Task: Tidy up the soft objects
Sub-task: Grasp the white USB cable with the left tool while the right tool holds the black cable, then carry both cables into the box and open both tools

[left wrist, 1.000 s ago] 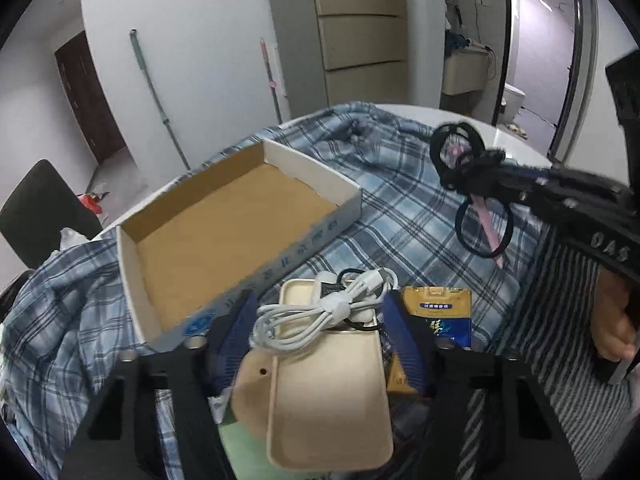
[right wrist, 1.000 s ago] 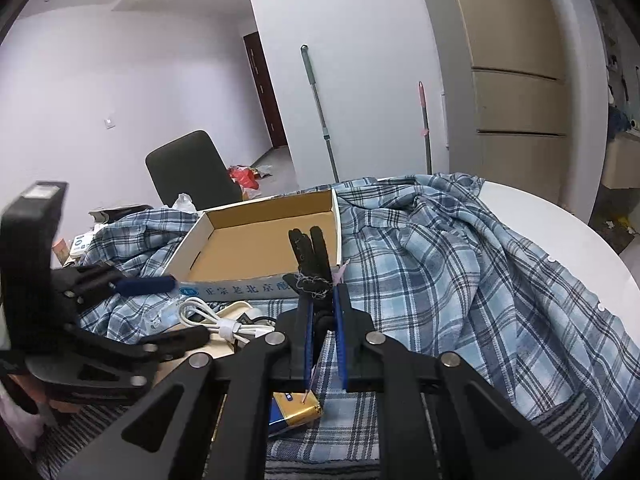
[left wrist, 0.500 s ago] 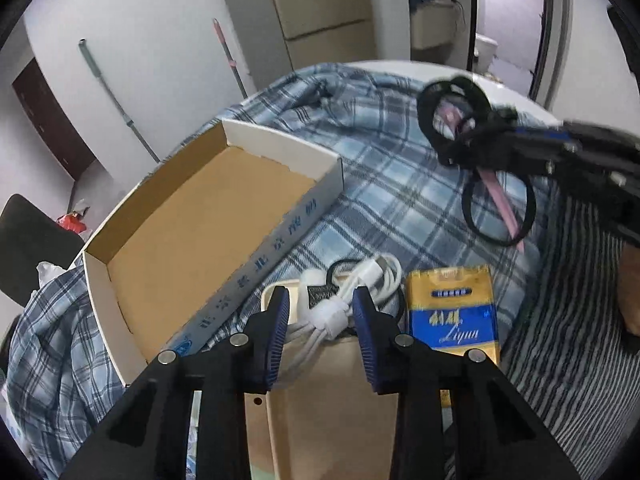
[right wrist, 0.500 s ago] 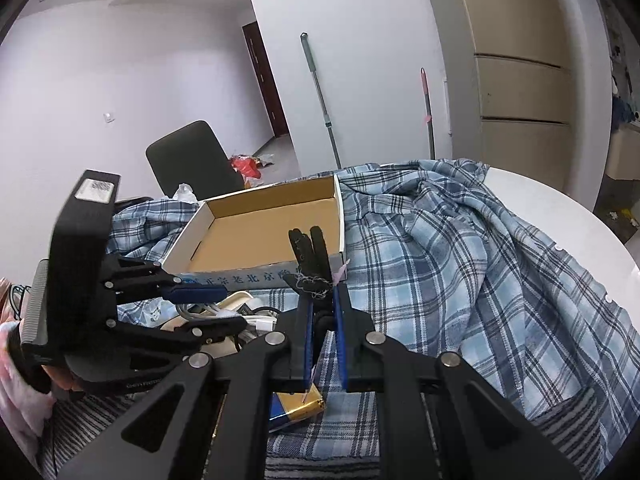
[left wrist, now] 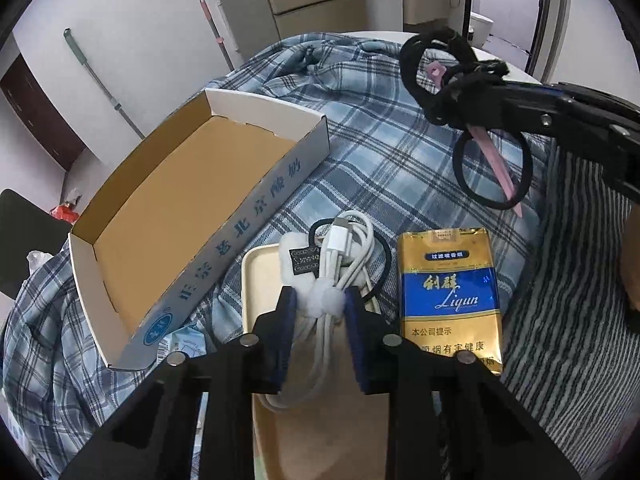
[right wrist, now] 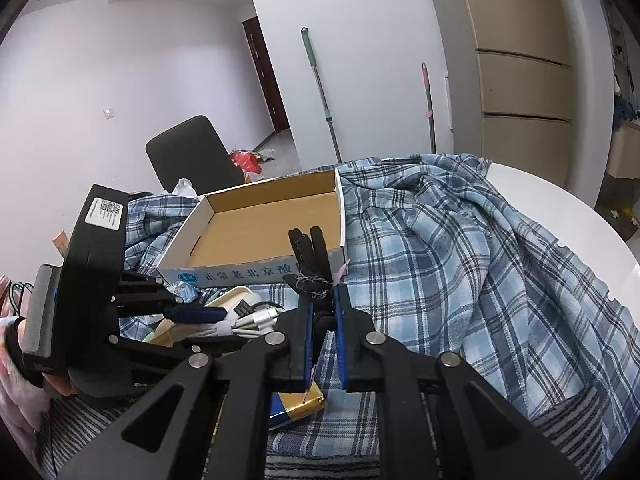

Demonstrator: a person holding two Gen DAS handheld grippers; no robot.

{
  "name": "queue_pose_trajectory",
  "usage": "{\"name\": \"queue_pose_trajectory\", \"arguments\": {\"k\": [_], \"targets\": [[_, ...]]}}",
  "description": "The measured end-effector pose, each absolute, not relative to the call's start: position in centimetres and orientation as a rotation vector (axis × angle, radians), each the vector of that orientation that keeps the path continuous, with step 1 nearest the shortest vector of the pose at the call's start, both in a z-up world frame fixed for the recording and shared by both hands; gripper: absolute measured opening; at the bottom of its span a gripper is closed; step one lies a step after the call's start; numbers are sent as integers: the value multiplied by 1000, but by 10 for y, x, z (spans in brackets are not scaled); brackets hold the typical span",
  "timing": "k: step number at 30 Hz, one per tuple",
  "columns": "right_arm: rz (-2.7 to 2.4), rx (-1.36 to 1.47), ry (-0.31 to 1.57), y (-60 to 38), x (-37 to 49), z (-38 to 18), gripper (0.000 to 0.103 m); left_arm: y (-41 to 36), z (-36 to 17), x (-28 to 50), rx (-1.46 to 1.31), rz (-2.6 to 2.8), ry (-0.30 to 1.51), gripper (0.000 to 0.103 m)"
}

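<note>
i count one open cardboard box (left wrist: pixel 168 216), one coiled white cable (left wrist: pixel 340 264), one beige tray (left wrist: pixel 256 276) and one gold and blue cigarette pack (left wrist: pixel 450 292). there is one bunch of black hair ties (left wrist: pixel 440 80) with one pink strip (left wrist: pixel 494 160) through it. i see one plaid shirt (right wrist: pixel 460 264), one striped cloth (left wrist: pixel 576 300) and one round white bench (right wrist: pixel 560 208). farther off: one dark chair (right wrist: pixel 192 156) and two mop handles (right wrist: pixel 320 92).

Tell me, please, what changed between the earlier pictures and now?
The left gripper came down over the white cable bundle on the beige tray, and its fingers closed on it. The right gripper stayed put, holding the black hair ties. The cardboard box did not move.
</note>
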State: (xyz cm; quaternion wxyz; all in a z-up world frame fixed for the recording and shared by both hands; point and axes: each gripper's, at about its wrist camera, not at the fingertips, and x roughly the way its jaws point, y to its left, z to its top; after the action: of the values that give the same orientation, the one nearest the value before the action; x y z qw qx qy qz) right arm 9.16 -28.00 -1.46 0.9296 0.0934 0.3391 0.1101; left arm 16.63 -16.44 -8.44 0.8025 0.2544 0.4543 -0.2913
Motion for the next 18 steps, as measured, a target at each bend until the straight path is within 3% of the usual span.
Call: {"name": "queue_pose_trajectory", "arguments": {"k": [6, 18], "targets": [[226, 187, 696, -279, 94, -16, 9, -149, -72, 151, 444, -626, 897, 20], [253, 100, 640, -259, 82, -12, 9, -79, -38, 94, 127, -494, 495, 20]]}}
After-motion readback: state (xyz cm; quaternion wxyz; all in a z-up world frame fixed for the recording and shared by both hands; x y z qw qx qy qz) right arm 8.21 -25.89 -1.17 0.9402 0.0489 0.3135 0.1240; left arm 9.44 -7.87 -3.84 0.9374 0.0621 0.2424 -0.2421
